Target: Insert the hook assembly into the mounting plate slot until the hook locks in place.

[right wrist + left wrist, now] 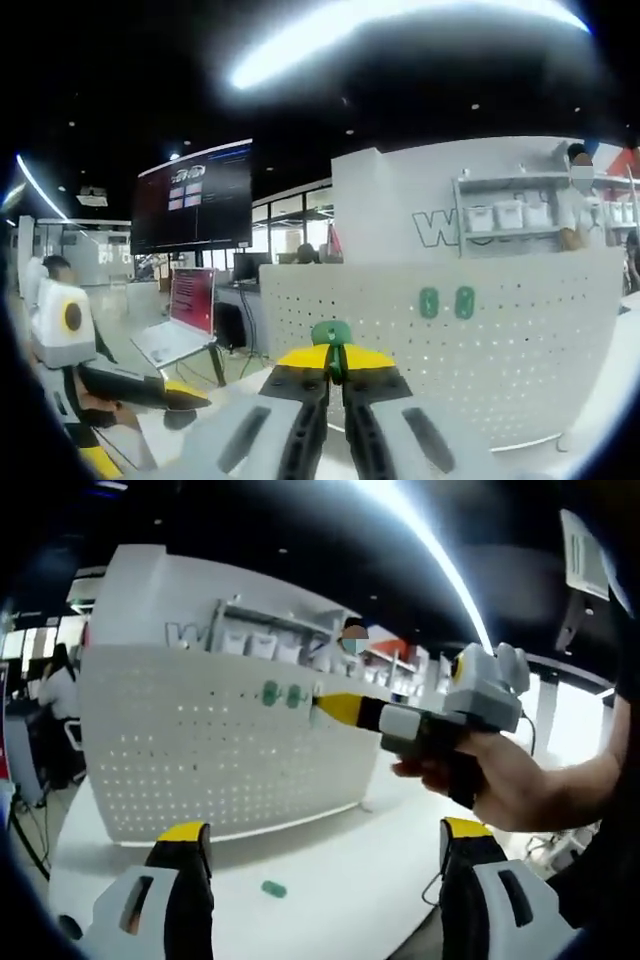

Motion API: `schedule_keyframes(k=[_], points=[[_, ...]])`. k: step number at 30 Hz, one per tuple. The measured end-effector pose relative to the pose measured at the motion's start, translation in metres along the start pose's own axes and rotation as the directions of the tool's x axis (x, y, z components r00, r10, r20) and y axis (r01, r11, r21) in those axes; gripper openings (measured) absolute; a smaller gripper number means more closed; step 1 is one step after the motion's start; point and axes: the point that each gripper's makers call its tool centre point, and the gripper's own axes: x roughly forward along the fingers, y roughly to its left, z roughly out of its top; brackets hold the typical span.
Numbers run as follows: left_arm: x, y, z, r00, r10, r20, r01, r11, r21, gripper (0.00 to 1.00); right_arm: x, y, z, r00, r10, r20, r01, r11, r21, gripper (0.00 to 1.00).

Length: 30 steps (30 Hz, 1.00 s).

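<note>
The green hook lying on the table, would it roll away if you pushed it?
Probably not far. The green hook looks low and flattish where it lies on the white table, so it would likely slide, not roll. It looks tiny beside the left gripper, so probably light. The table looks smooth, so a nudge might send it skidding.

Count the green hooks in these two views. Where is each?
4: two mounted side by side on the pegboard, one beside another; one on the table; one gripped in the right tongs.

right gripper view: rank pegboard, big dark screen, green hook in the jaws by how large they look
1. pegboard
2. dark screen
3. green hook, smallest even though nearest the camera, clamped in the right gripper
</note>
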Motion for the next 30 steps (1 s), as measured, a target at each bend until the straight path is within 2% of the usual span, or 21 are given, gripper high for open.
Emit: schedule_keyframes(k=[7, 9, 11, 21, 30], points=[[-0.003, 0.007, -0.005, 1.0, 0.024, -0.02, -0.024, 1.0, -0.017, 0.98, 0.015, -0.021, -0.002, 0.999, -0.042, 0.006, 0.042, 0.999, 0.001, 0.01], [-0.006, 0.013, 0.002, 0.998, 0.056, 0.015, -0.056, 0.998, 0.011, 0.98, 0.019, -0.028, -0.002, 0.999, -0.052, 0.008, 0.052, 0.999, 0.016, 0.01], [-0.007, 0.015, 0.002, 0.998, 0.058, 0.013, -0.058, 0.998, -0.009, 0.99, 0.022, -0.032, -0.003, 0.998, -0.058, 0.004, 0.058, 0.998, 0.013, 0.01], [-0.003, 0.021, 0.003, 0.998, 0.068, 0.014, -0.068, 0.998, -0.01, 1.0, 0.032, -0.064, -0.007, 0.993, -0.121, 0.004, 0.121, 0.993, 0.003, 0.01], [0.0, 0.021, -0.006, 0.997, 0.072, -0.02, -0.073, 0.997, -0.001, 1.0, 0.037, -0.103, -0.007, 0.982, -0.189, 0.002, 0.189, 0.982, -0.01, 0.01]])
